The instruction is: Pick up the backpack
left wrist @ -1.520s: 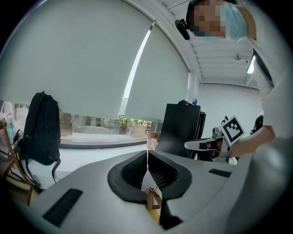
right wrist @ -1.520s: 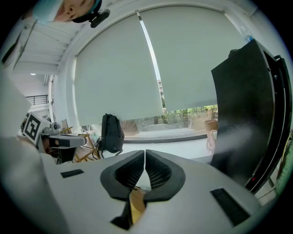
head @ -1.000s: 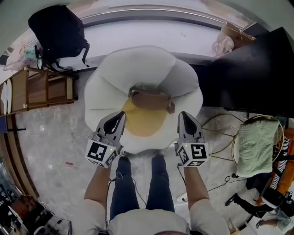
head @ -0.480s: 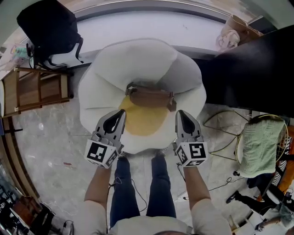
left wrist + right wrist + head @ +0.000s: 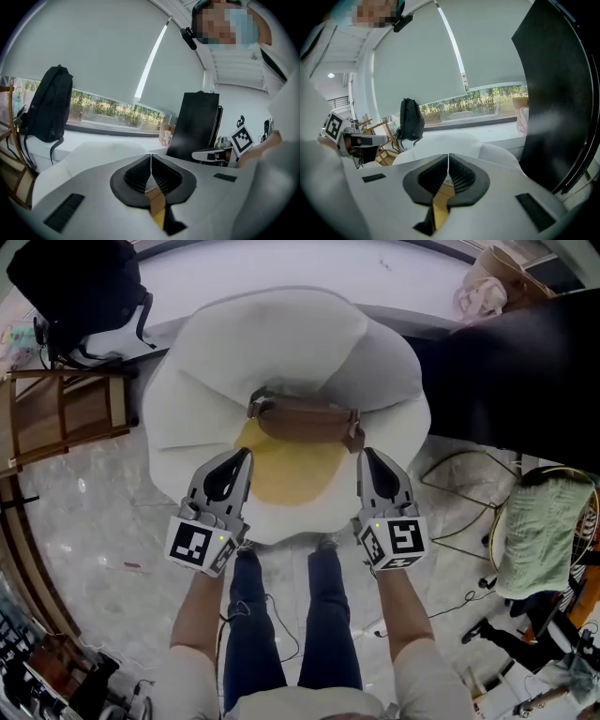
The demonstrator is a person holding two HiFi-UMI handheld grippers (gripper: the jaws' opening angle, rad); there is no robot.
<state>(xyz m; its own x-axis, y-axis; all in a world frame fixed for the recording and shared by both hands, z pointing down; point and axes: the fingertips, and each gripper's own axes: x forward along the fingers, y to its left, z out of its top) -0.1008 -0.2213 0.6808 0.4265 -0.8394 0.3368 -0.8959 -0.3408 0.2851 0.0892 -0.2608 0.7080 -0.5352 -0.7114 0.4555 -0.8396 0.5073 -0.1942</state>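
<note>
Both grippers have lowered toward the white-and-yellow cushion (image 5: 281, 343); left gripper (image 5: 244, 456) and right gripper (image 5: 368, 456) are closed, empty. The black backpack (image 5: 75, 282) sits at 10 o'clock, beyond the cushion.

The egg-shaped cushion (image 5: 281, 343) is looked on steeply from overhead by the head view. The window (image 5: 117, 112) is faced, low and nearly level, by the left and right gripper views. The black backpack (image 5: 75, 287) is caught by all three.
</note>
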